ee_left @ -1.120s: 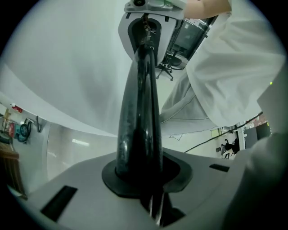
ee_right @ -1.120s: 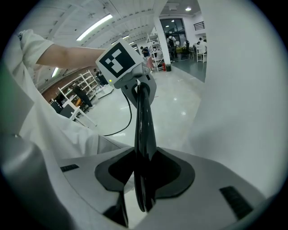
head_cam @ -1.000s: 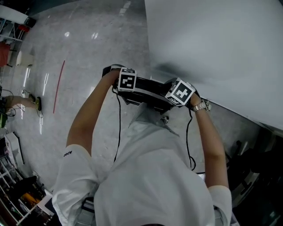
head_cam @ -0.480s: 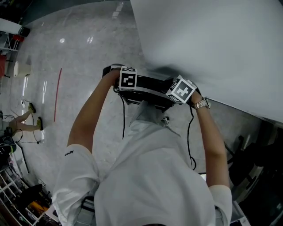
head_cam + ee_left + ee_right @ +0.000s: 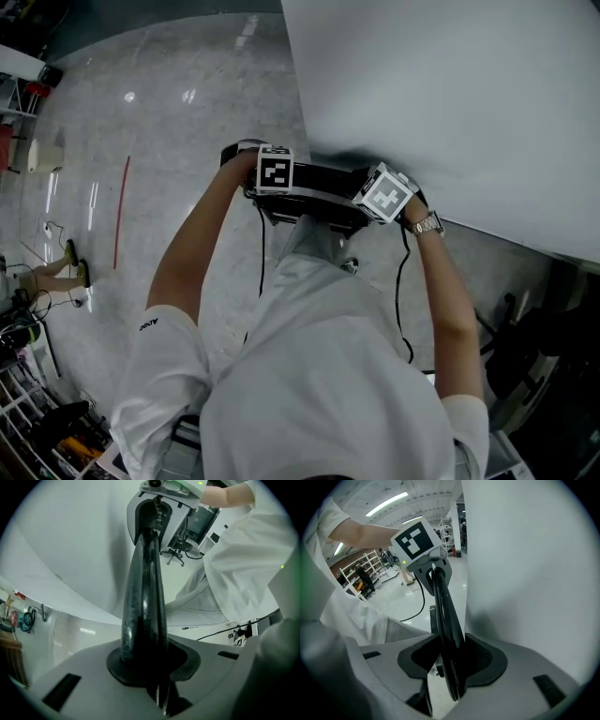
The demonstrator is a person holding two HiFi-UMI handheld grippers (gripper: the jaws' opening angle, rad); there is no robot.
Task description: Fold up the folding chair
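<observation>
The folding chair [image 5: 317, 193] is black and folded flat, and I hold it by its top edge beside a white panel. My left gripper [image 5: 272, 193] is shut on the left part of that edge; in the left gripper view the dark slab [image 5: 143, 597] runs up from between the pads [image 5: 145, 663]. My right gripper [image 5: 377, 204] grips the right part. In the right gripper view the chair edge [image 5: 446, 620] sits tilted between the jaws [image 5: 451, 663]. They are opening, and both pads still touch it. Each gripper shows at the slab's far end [image 5: 161, 498] [image 5: 423, 550].
A large white panel [image 5: 450, 103] stands right against the chair's far side. Polished grey floor with a red line [image 5: 122, 197] lies to the left. Another person's legs [image 5: 52, 274] are at the far left. Black equipment [image 5: 539, 356] crowds the lower right.
Both hands and the chair have shifted slightly along the white panel, and the view has moved with them. The other person at the far left has stepped along. Both grips look unchanged.
</observation>
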